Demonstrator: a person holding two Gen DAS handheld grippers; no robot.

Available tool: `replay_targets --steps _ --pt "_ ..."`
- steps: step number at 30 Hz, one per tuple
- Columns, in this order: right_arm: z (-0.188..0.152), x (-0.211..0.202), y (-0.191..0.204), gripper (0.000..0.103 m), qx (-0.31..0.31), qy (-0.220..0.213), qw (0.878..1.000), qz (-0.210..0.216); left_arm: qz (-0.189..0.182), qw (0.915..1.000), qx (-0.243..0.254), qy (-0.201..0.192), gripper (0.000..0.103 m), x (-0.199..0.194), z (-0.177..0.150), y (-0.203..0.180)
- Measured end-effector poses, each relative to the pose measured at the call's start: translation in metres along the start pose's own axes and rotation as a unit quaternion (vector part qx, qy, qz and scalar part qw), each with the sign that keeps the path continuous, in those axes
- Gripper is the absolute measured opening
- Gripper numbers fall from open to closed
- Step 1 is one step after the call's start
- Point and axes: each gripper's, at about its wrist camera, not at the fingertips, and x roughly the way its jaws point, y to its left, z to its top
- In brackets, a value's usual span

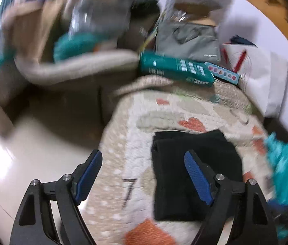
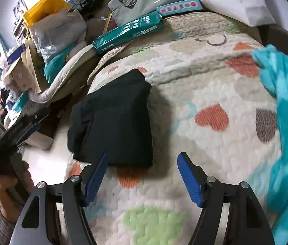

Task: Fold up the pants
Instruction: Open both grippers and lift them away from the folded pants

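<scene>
I see black pants (image 2: 119, 122) on a cream quilt (image 2: 205, 85) patterned with orange, brown and green hearts. My tongs' pads (image 2: 191, 180) are blue. A turquoise cloth (image 2: 286, 122) and teal box (image 2: 127, 33) lie nearby.

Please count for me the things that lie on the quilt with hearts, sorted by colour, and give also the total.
Black: 1, the folded pants
Turquoise: 1, the fuzzy cloth at the right edge
Dark teal: 1, the long box at the far edge of the quilt
Total: 3
Both grippers are open and hold nothing.
</scene>
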Motion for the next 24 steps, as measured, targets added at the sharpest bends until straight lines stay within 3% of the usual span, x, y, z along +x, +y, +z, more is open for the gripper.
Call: replay_targets --steps 1,4,8,11,14,17,19,22,24 --pt "-0.007 -0.004 0.0 0.076 -0.001 -0.004 1.0 -0.004 0.019 0.9991 0.032 -0.019 0.082 -0.013 -0.01 -0.009" --pt "-0.022 -0.01 0.003 0.077 -0.013 -0.012 1.0 -0.025 0.044 0.9959 0.067 -0.041 0.086 -0.042 -0.029 -0.02" --pt "-0.032 -0.016 0.005 0.077 -0.011 -0.016 0.999 -0.026 0.038 0.9963 0.023 -0.074 0.095 -0.092 -0.037 -0.017" --pt "-0.033 -0.025 0.01 0.077 -0.016 -0.028 0.999 -0.016 0.011 0.9945 -0.002 -0.104 0.1 -0.135 -0.034 -0.015" --pt "-0.037 -0.037 0.016 0.078 -0.034 -0.049 0.998 -0.018 0.031 0.9915 -0.016 -0.126 0.103 -0.164 -0.027 -0.021" --pt "-0.047 -0.046 0.018 0.081 -0.048 -0.067 0.996 -0.033 0.073 0.989 -0.033 -0.124 0.103 -0.174 -0.024 -0.028" --pt "-0.058 -0.049 0.019 0.081 -0.065 -0.07 0.994 -0.049 0.091 0.9904 -0.03 -0.1 0.103 -0.172 -0.027 -0.034" --pt "-0.063 -0.049 0.019 0.082 -0.074 -0.062 0.994 -0.046 0.136 0.9858 0.021 -0.096 0.103 -0.17 -0.038 -0.05" --pt "-0.063 -0.05 0.019 0.082 -0.072 -0.065 0.995 -0.037 0.143 0.9845 0.041 -0.093 0.103 -0.17 -0.046 -0.058"
